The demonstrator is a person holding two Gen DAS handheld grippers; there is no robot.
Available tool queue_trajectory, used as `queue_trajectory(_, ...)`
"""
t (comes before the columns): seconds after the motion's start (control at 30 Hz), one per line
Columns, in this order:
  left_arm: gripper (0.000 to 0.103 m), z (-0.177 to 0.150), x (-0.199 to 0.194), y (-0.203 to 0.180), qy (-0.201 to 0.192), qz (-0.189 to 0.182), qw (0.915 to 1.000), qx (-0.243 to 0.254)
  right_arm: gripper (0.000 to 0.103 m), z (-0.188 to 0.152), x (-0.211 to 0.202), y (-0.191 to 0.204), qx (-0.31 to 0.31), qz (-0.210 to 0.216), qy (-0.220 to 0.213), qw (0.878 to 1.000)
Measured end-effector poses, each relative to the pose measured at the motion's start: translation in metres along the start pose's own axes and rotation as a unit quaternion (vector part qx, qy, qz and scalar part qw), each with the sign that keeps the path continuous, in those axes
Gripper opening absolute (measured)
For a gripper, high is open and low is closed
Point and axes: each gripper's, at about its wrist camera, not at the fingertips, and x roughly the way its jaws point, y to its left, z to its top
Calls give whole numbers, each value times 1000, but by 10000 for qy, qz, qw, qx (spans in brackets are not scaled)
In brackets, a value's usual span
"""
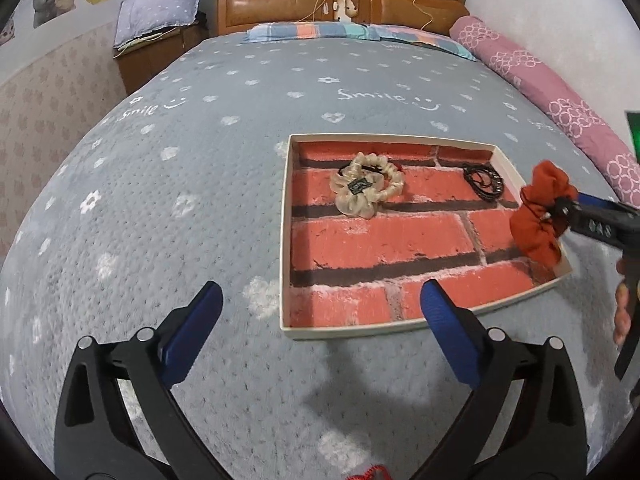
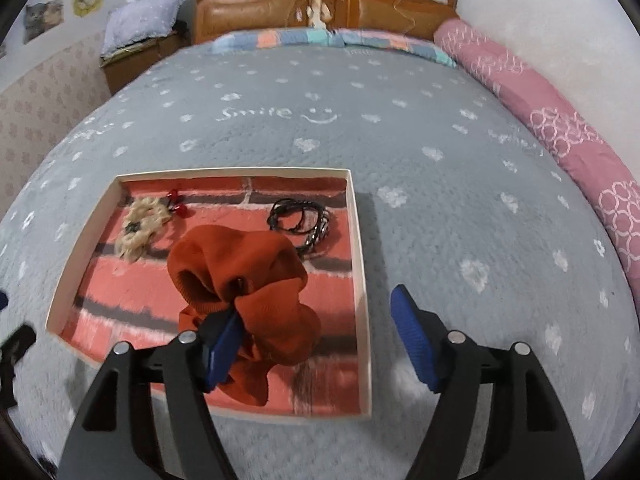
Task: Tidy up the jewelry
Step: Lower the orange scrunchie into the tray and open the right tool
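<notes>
A shallow white box lined with a red brick print lies on the bed; it also shows in the right wrist view. In it lie a cream scrunchie and a black cord bracelet. A rust-orange scrunchie hangs on the left finger of my right gripper, above the box. That gripper's jaws stand wide apart. My left gripper is open and empty above the blanket, at the box's near edge.
The grey "Smile" blanket covers the bed. A pink bolster lies along the right side. A wooden headboard and a nightstand stand at the back. A bit of red cord shows at the bottom edge.
</notes>
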Motion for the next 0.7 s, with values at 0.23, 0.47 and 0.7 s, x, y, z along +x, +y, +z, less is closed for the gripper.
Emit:
queue_trajectory(0.23, 96, 22, 31, 8, 87, -3, 9999, -91, 78, 42, 47, 15, -101, -25, 685, 9976)
queue_trajectory(0.47, 96, 29, 64, 13, 282, 49, 9994, -168, 82, 52, 74, 22, -271, -64, 1330, 9907)
queue_trajectory(0.7, 96, 21, 59, 9, 257, 20, 9996, -120, 83, 39, 54, 2, 59, 184, 1105, 9937)
